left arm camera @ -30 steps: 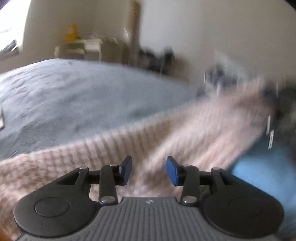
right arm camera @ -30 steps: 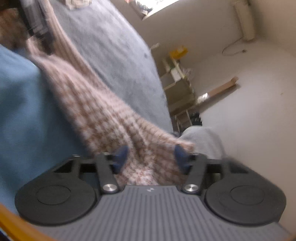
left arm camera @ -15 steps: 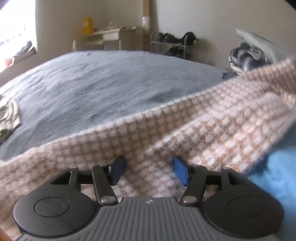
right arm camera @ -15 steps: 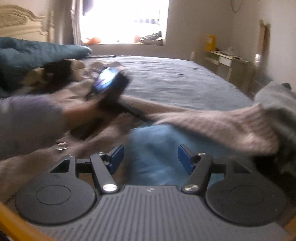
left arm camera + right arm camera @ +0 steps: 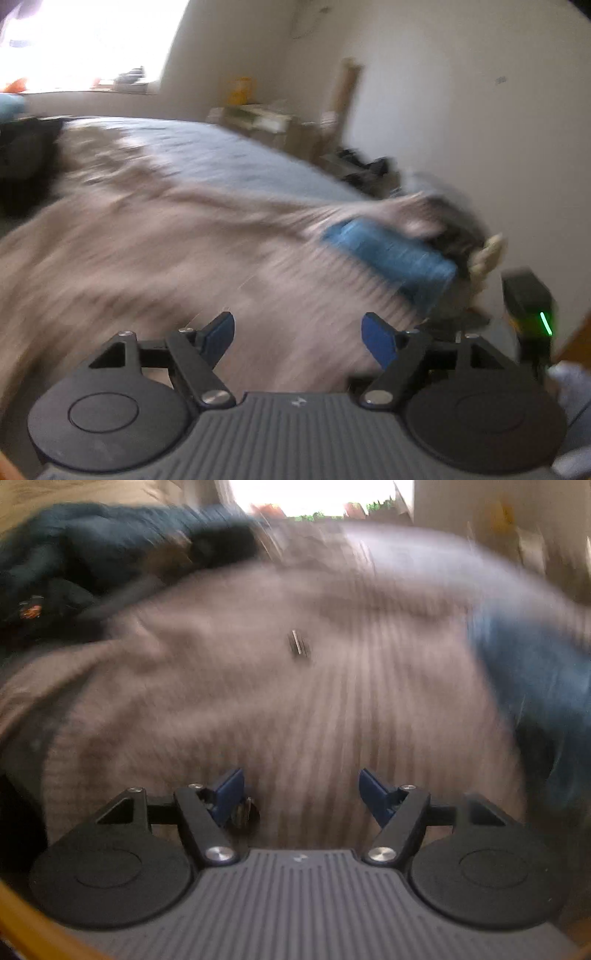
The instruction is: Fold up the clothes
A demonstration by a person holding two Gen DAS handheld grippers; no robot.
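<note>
Sweater (image 5: 280,686) spread on grey bed (image 5: 236,155), both claws (image 5: 297,334) (image 5: 301,794) released, bright window (image 5: 85,40) beyond

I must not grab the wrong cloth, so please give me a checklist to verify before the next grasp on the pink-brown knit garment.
1. Left gripper open and empty: ok.
2. Right gripper open and empty: ok.
3. Knit garment spread in front of both grippers: ok.
4. An edge or corner of it clear enough to aim at: cannot tell, both views are motion-blurred.
5. Blue cloth kept out of the grasp: not ok, it lies against the garment's right side.
6. Dark clothes pile apart from the garment: cannot tell.
</note>
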